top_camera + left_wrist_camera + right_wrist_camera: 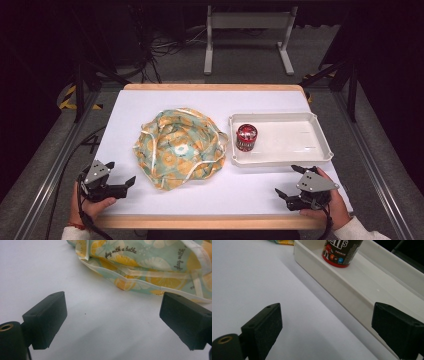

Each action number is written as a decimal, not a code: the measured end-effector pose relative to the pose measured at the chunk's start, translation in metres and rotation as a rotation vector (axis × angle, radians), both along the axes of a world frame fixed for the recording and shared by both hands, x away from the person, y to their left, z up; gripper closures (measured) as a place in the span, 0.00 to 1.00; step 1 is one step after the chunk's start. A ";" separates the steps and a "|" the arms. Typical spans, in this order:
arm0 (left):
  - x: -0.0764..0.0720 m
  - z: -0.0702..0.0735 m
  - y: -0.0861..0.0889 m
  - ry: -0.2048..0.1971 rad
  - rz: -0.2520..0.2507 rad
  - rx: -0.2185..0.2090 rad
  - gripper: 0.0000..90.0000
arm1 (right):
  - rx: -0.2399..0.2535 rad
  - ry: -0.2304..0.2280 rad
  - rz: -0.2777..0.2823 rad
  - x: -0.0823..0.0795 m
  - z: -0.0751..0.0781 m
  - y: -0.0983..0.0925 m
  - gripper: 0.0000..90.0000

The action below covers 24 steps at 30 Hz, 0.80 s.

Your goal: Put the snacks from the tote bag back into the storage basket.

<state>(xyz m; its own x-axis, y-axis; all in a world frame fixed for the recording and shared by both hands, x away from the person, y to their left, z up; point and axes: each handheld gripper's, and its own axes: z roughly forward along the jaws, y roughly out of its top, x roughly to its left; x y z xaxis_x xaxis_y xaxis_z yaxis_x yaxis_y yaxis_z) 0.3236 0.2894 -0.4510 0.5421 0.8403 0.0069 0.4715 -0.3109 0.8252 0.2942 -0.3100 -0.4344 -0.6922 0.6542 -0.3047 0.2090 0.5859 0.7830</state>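
The left gripper [120, 172], a black two-jaw tool with a grey three-cornered plate on top, sits low over the near left corner of the white tabletop [250, 192] with its jaws spread wide and nothing between them. Just beyond it lies a crumpled fabric bag [180, 147], mint green with a yellow citrus-slice print and cream trim, near the middle of the tabletop; in the left gripper view its folded hem [140, 277] lies a little ahead of the jaws, apart from them. The right gripper [290, 181] rests at the near right corner, jaws likewise spread and holding nothing. Just ahead of it stands a shallow white rectangular plastic tray [320, 150], and a dark brown and red cylindrical candy tub [246, 137] stands upright at the tray's left end.
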 end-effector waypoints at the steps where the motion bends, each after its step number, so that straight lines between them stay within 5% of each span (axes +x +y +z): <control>1: 0.000 0.000 0.001 -0.002 0.005 -0.010 0.09 | -0.001 0.001 0.000 0.000 0.000 0.000 0.12; 24: -0.001 0.002 -0.001 -0.006 -0.004 0.002 0.09 | 0.005 0.003 -0.006 0.001 -0.001 -0.002 0.11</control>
